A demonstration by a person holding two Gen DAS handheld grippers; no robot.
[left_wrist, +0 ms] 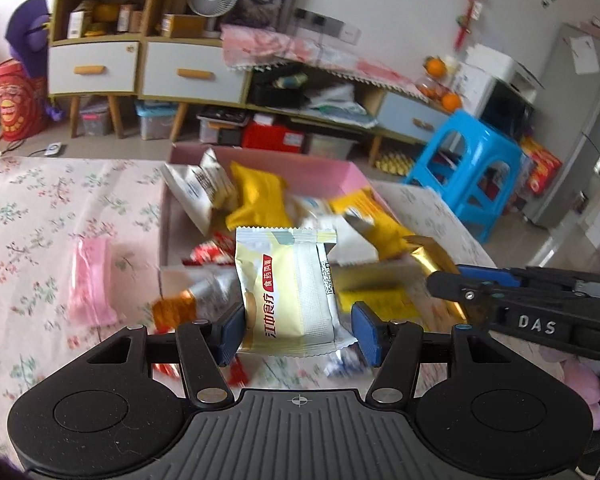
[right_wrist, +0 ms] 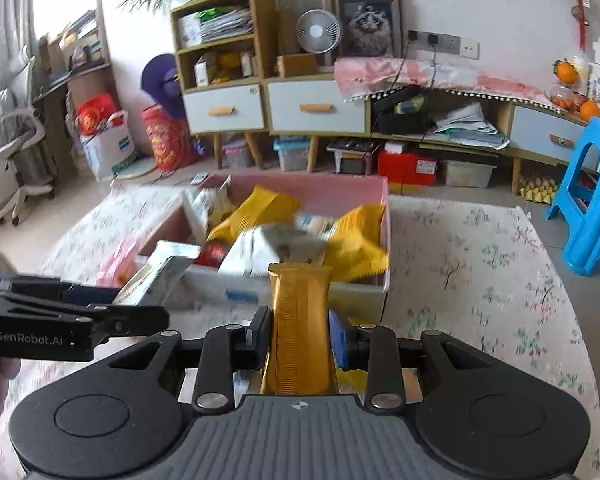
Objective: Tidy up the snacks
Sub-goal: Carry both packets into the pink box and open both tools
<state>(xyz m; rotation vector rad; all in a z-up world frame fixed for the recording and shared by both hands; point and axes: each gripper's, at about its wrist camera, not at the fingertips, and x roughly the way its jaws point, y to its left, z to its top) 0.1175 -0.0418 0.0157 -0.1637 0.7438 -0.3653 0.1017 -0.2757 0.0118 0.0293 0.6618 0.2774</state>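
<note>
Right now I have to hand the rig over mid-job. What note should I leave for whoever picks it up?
Left gripper: holds a cream biscuit packet, carried in front of the pink box.
Right gripper: shut on a gold bar wrapper, also short of the box.
Done: the box already holds yellow packets and white packets.
Left: drop both held snacks in, then collect the pink packet on the floral tablecloth left of the box, plus the orange-ended wrapper and small loose ones near the left gripper.
</note>
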